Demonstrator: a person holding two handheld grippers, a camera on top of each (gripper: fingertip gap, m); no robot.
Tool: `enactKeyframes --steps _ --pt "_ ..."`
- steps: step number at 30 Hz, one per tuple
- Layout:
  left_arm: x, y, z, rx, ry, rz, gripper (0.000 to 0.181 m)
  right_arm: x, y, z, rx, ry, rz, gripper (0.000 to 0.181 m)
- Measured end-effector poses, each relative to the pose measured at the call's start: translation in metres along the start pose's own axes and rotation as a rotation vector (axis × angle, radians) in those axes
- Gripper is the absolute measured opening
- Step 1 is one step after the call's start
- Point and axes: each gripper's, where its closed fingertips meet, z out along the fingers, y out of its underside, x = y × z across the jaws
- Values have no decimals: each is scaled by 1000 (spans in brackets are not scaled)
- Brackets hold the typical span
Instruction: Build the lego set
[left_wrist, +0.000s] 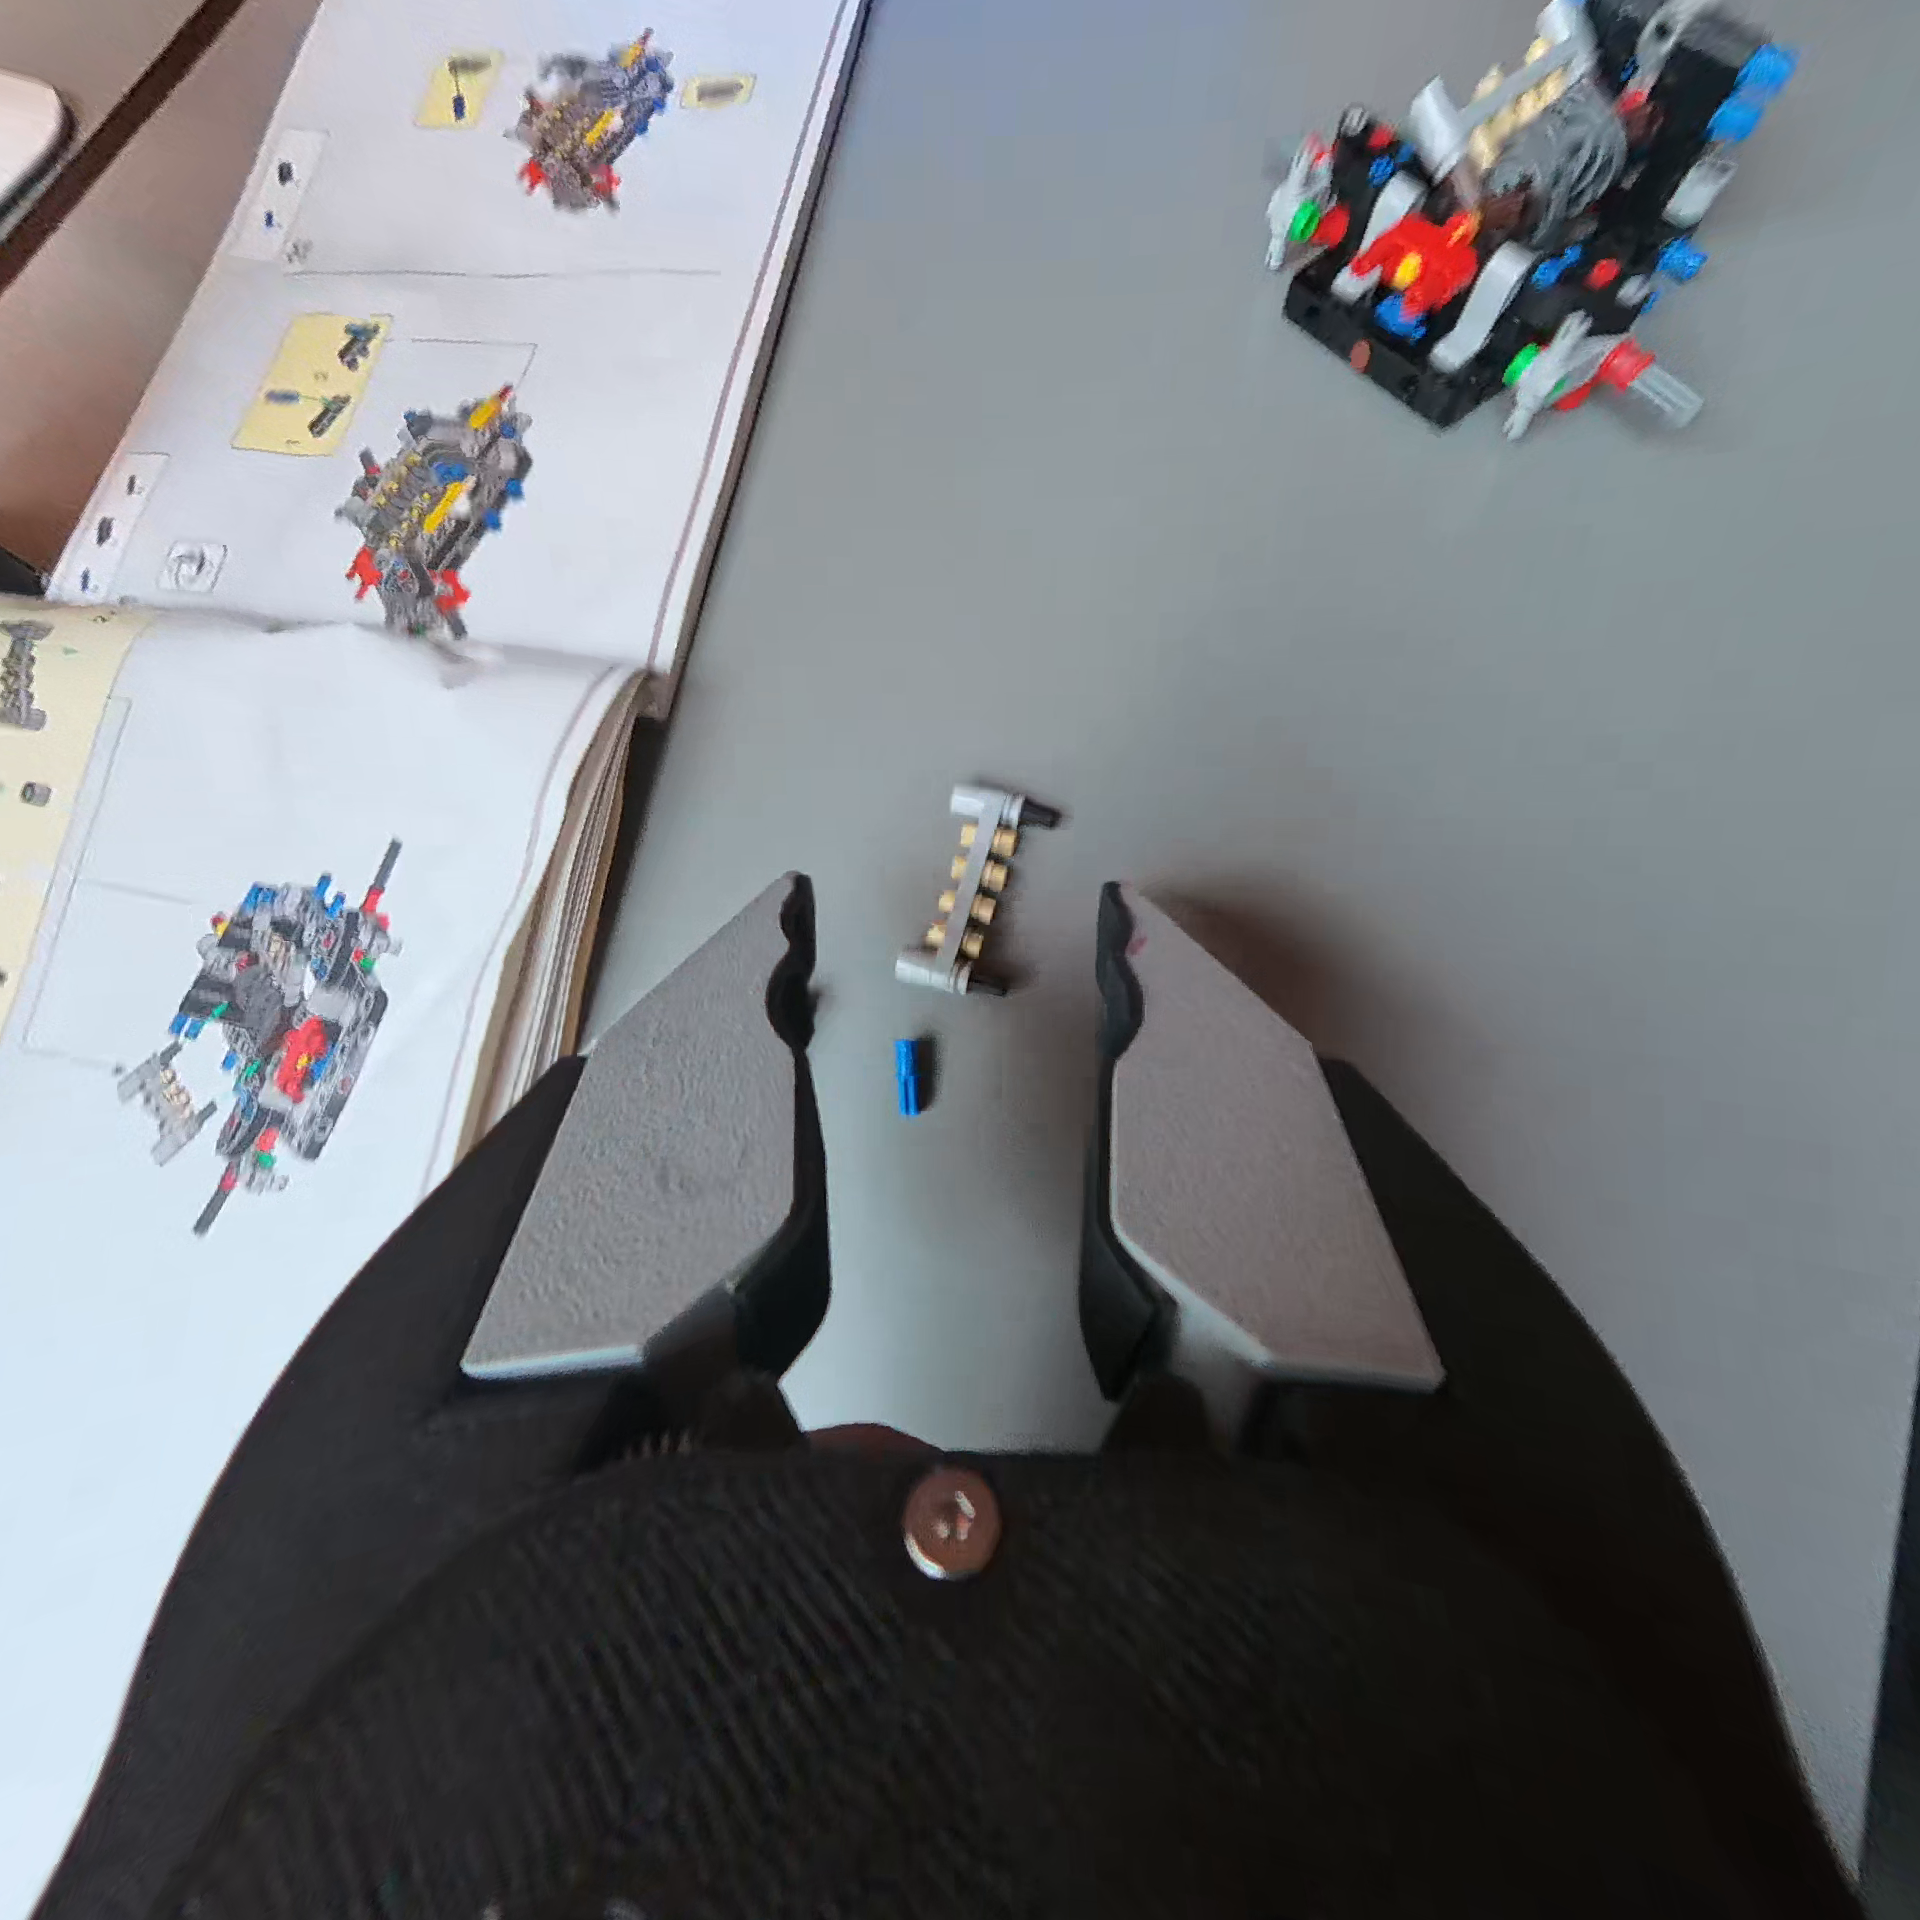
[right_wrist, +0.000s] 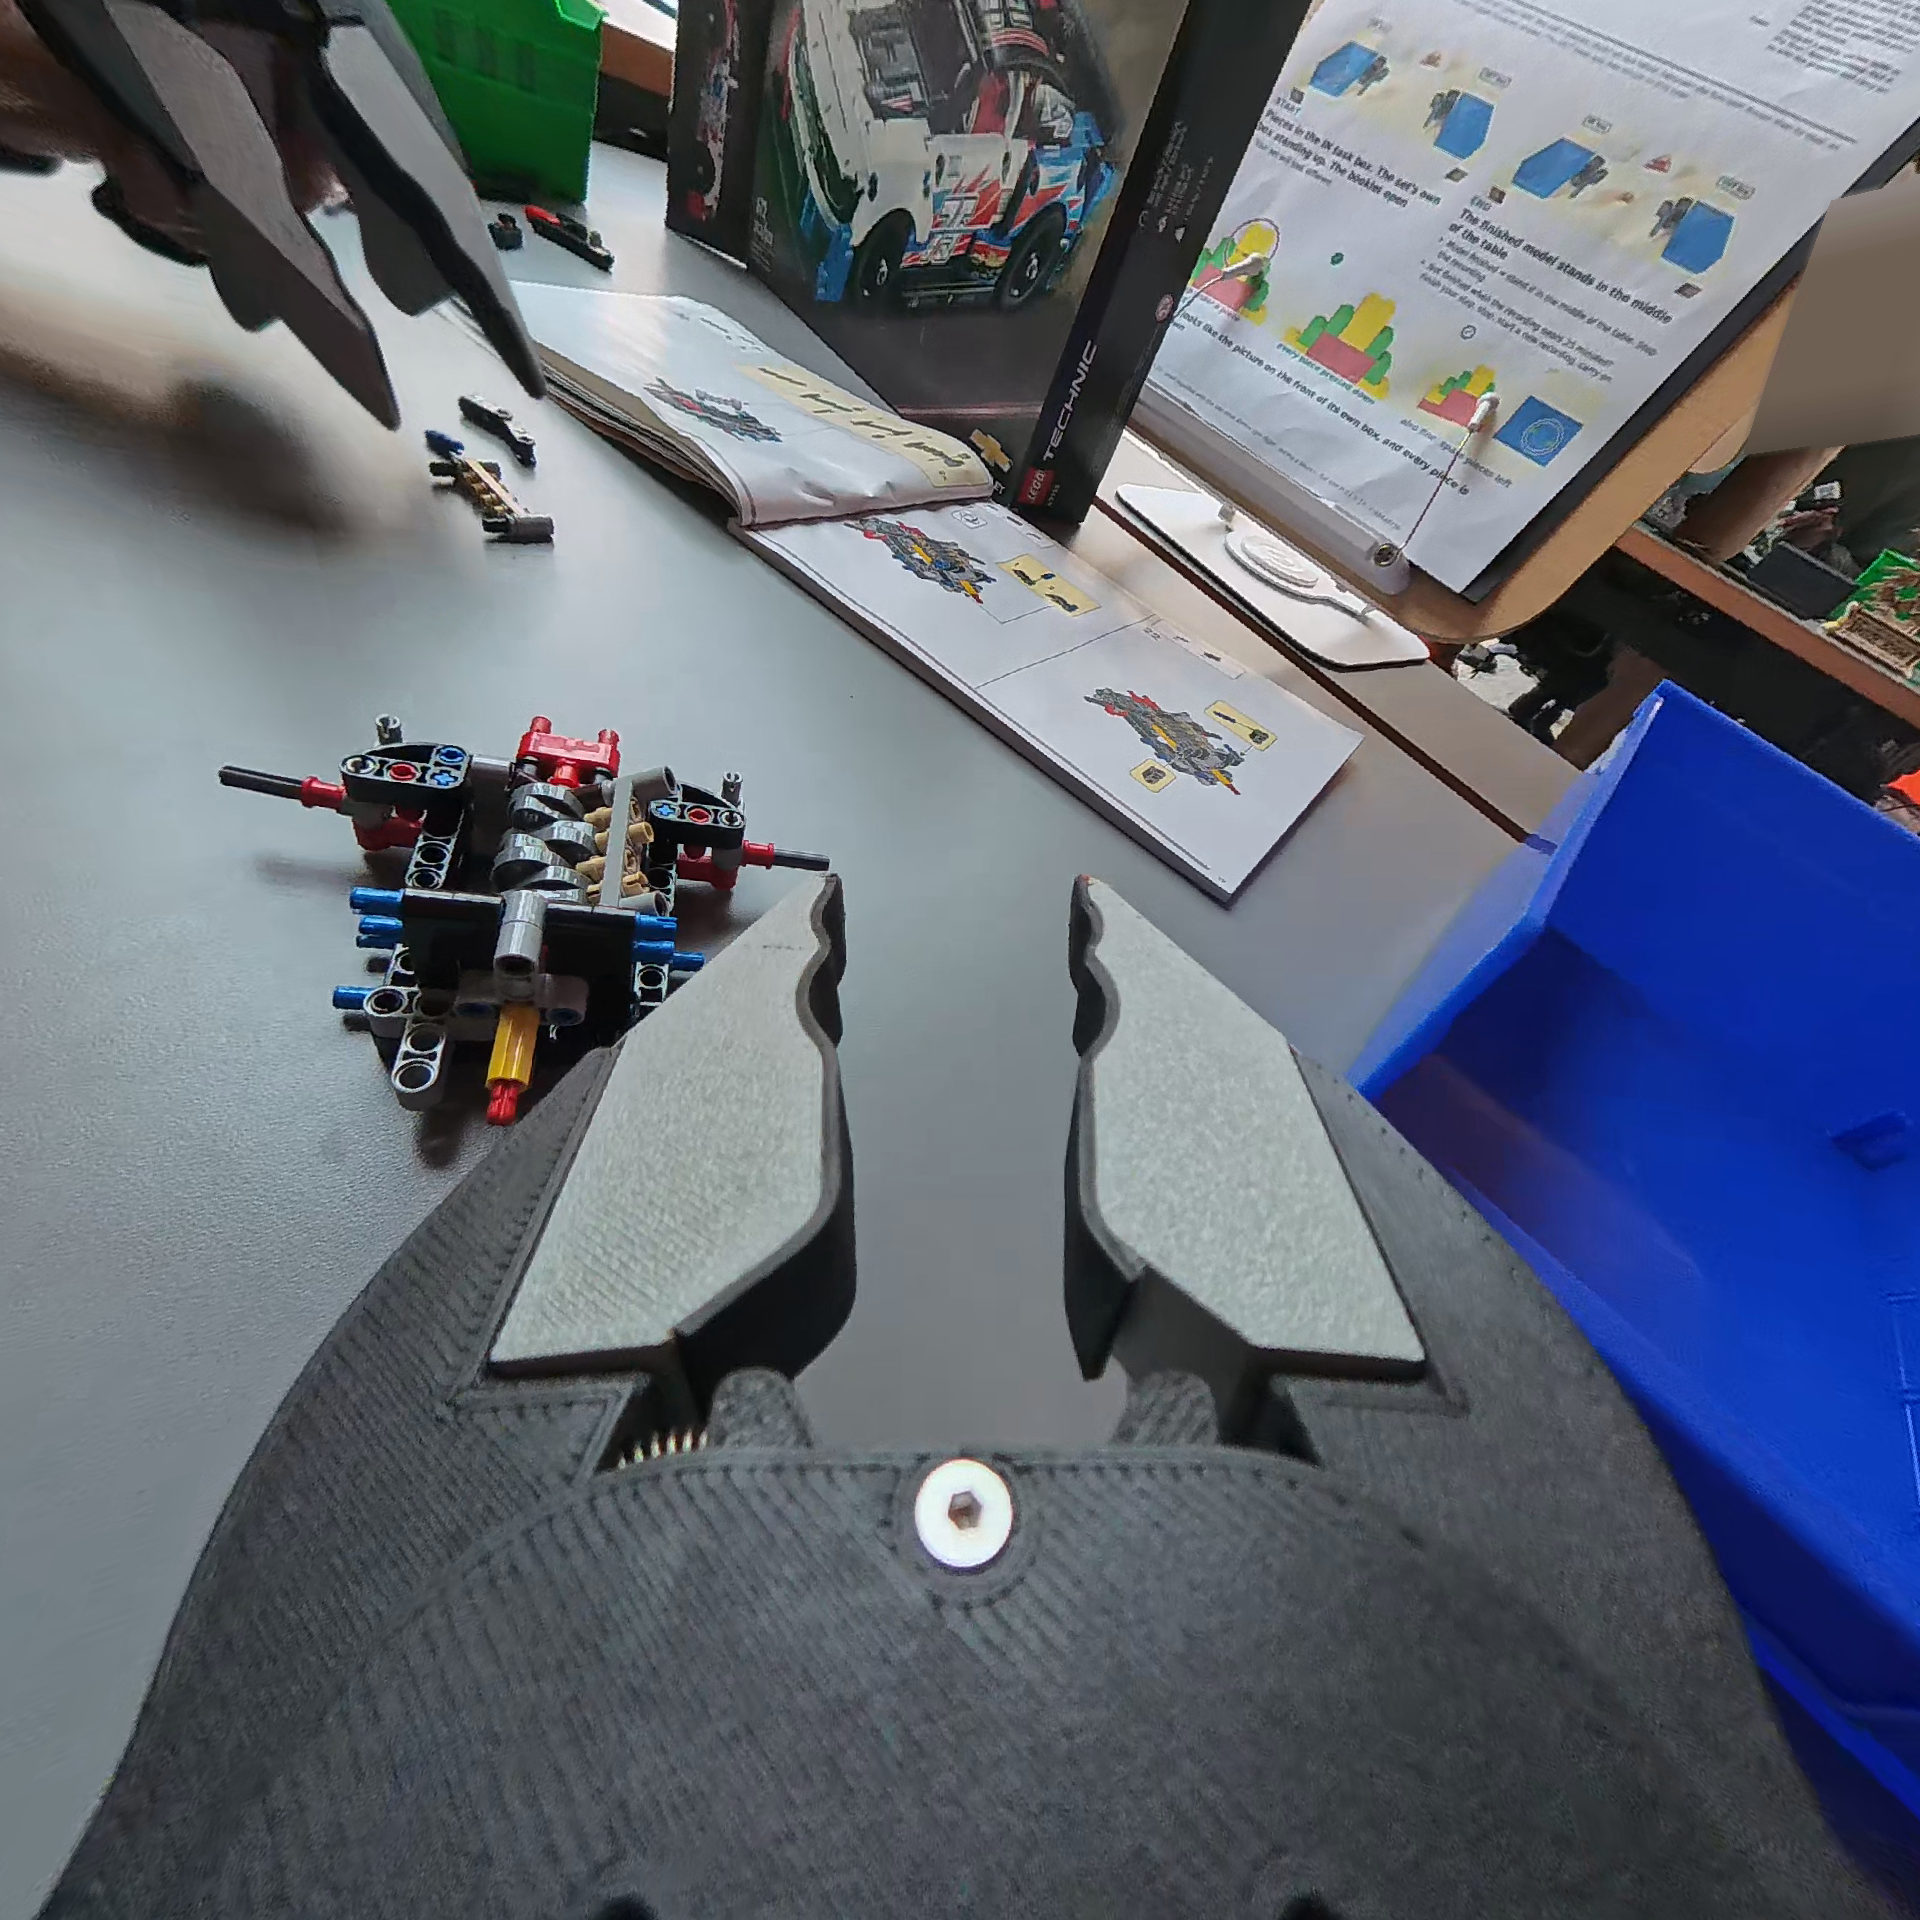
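My left gripper (left_wrist: 956, 899) is open and empty above the grey table. Just beyond its tips lies a small grey and tan beam assembly (left_wrist: 971, 894), and a blue pin (left_wrist: 910, 1075) lies between the fingers on the table. The partly built black, red and blue model (left_wrist: 1507, 239) sits far right. In the right wrist view my right gripper (right_wrist: 956, 914) is open and empty, with the model (right_wrist: 520, 904) just left of its left finger. The left gripper (right_wrist: 312, 208) hangs at upper left over the beam assembly (right_wrist: 488, 488), the blue pin (right_wrist: 442, 442) and a black piece (right_wrist: 499, 421).
The open instruction booklet (left_wrist: 364, 520) lies left of my left gripper and shows in the right wrist view (right_wrist: 1039, 623). The set's box (right_wrist: 935, 208), a propped instruction sheet (right_wrist: 1507, 260), a blue bin (right_wrist: 1662, 1143) at right and a green bin (right_wrist: 509, 94) stand around the table. Left tips to right tips: about 30 cm.
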Motion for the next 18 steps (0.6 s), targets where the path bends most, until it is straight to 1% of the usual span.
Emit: enactKeyframes --steps 1,4,7,10,12,14,16,18 --pt "5 -11 0 41 38 -4 51 0 0 0 -1 0 2 40" --pt "33 -41 11 136 161 57 51 0 1 1 -5 -7 10 40" --pt "58 -67 28 216 224 154 52 1 -2 5 8 -28 29 40" --pt "70 -93 45 291 263 205 55 3 -16 15 83 -64 47 36" --pt "78 -104 54 323 284 244 56 2 -28 29 115 -123 56 34" --pt "85 -110 59 351 308 278 54 7 -40 51 133 -164 56 36" --pt "91 -113 60 395 336 257 48 9 -50 75 164 -217 61 36" --pt "97 -108 60 391 398 206 45 10 -52 99 192 -271 78 33"
